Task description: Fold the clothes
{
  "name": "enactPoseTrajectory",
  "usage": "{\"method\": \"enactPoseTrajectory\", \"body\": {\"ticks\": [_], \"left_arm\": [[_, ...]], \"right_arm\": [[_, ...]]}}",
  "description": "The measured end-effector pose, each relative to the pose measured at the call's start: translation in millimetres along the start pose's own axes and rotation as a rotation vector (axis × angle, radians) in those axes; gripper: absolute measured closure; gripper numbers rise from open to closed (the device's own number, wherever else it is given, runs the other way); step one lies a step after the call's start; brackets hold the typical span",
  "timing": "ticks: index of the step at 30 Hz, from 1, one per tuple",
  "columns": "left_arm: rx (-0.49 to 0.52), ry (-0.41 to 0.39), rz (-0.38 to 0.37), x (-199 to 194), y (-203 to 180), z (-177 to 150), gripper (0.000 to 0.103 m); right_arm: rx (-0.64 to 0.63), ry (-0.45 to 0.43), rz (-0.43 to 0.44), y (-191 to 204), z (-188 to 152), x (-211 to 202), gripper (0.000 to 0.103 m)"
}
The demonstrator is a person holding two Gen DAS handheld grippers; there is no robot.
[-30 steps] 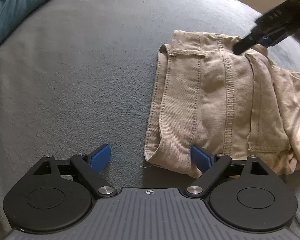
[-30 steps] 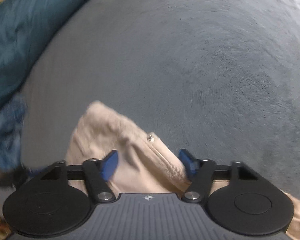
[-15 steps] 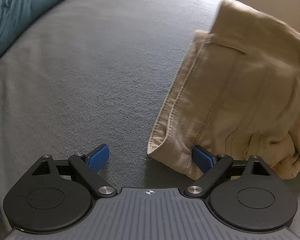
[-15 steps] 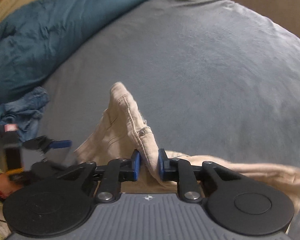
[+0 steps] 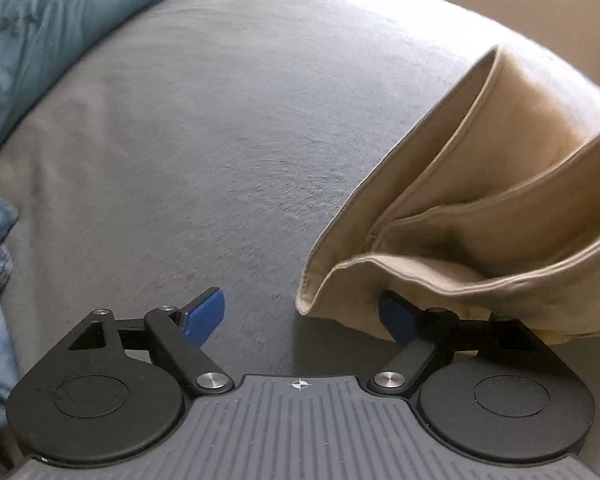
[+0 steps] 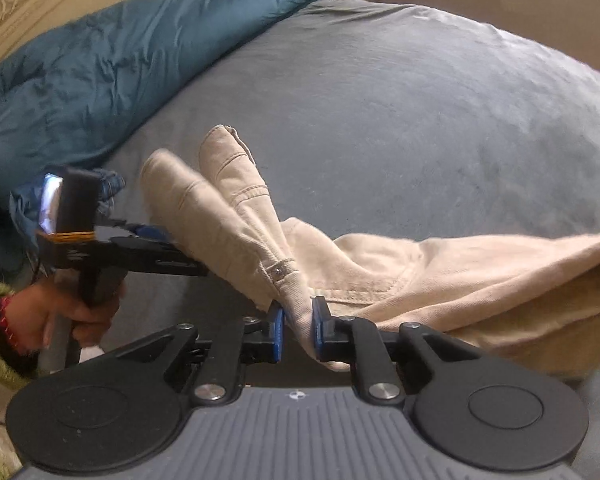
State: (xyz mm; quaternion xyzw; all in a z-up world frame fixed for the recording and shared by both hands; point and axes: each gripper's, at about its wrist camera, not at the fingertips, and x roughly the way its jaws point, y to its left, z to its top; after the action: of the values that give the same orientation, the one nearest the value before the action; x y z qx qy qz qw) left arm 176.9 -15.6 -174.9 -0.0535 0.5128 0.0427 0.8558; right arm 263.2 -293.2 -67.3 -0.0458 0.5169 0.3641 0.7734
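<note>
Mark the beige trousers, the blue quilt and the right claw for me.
beige trousers (image 6: 480, 276): right wrist view, on the draped body of the cloth.
blue quilt (image 6: 112, 76): right wrist view, on its crumpled middle.
right claw (image 6: 297, 330): right wrist view, between the tips pinching the trousers' edge.

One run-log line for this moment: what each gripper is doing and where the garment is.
right gripper: shut on beige trousers, lifted off grey bed | left gripper: open, trousers edge between fingers, ungripped | fold: not yet done
</note>
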Motion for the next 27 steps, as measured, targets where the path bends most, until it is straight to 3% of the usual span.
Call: {"method": "enactPoseTrajectory", "body": {"ticks": [2, 6, 8, 14, 18, 27], "left_arm": [[-0.051, -0.010, -0.052, -16.2, 11.3, -5.5, 0.018], [-0.154, -0.038, -0.251, -47.4, 31.7, -20.1, 0.018], [-0.163, -0.026, -0.335, -53.5, 33.8, -26.7, 0.017], [-0.156, 0.019, -0.476, -38.4, 27.5, -38.3, 0.017], [-0.145, 0.035, -0.507, -29.3, 17.7, -39.7, 0.016], [-0.124, 0.131, -0.446, -24.2, 0.5, -63.4, 0.016]], "right_arm": [[0.009, -0.008, 0.000, 5.3, -8.7, 5.0, 0.087], [0.024, -0.013, -0.003, 13.9, -25.7, 16.0, 0.087], [0.031, -0.007, -0.011, 17.4, -35.0, 21.1, 0.087], [0.084, 0.004, -0.029, 23.0, -59.8, 36.5, 0.086], [0.089, 0.044, -0.051, 30.5, -73.3, 48.1, 0.084], [0.126, 0.072, -0.080, 35.9, -98.1, 42.3, 0.069]]}}
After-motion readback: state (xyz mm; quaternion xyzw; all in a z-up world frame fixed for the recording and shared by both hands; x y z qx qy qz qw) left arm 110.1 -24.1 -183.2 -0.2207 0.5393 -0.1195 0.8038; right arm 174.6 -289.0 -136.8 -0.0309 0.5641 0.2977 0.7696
